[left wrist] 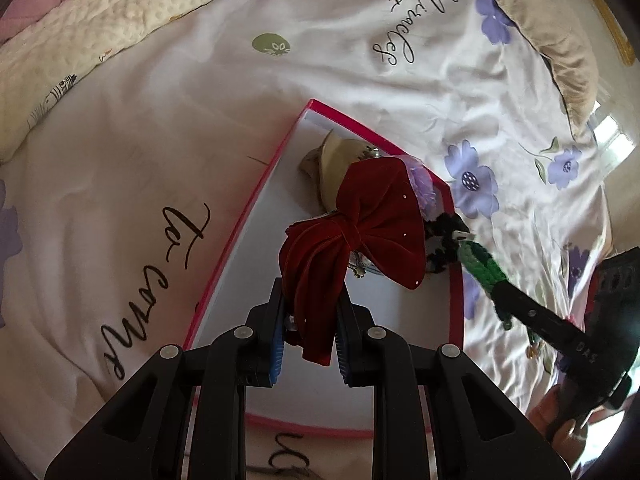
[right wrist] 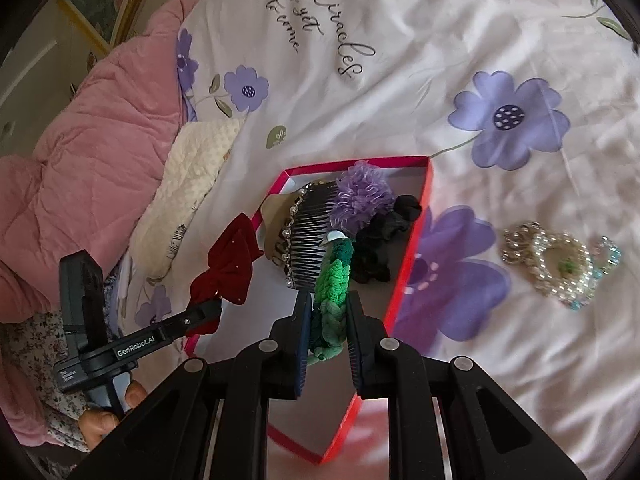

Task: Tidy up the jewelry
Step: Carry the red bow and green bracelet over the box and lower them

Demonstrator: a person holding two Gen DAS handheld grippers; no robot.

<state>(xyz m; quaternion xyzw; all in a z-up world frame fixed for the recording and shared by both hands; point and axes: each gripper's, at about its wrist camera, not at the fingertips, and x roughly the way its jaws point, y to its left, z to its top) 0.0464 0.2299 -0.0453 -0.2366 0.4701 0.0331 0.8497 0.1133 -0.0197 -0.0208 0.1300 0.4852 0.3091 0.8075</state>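
Note:
A shallow red-rimmed box [left wrist: 240, 224] lies on the bed; it also shows in the right wrist view [right wrist: 416, 240]. My left gripper [left wrist: 310, 320] is shut on a dark red velvet bow [left wrist: 360, 232], held over the box; the bow also shows in the right wrist view [right wrist: 228, 268]. My right gripper [right wrist: 328, 320] is shut on a green braided hair band [right wrist: 334, 280], held over the box; it also shows in the left wrist view [left wrist: 480, 264]. Inside the box lie a black comb with pearls [right wrist: 308, 232], a purple scrunchie [right wrist: 360, 196] and a black scrunchie [right wrist: 384, 236].
Beaded bracelets [right wrist: 560, 264] lie on the floral sheet right of the box. A pink quilt [right wrist: 80, 160] and a cream blanket [right wrist: 188, 184] are bunched at the left. A beige pillow [left wrist: 552, 28] lies at the far right.

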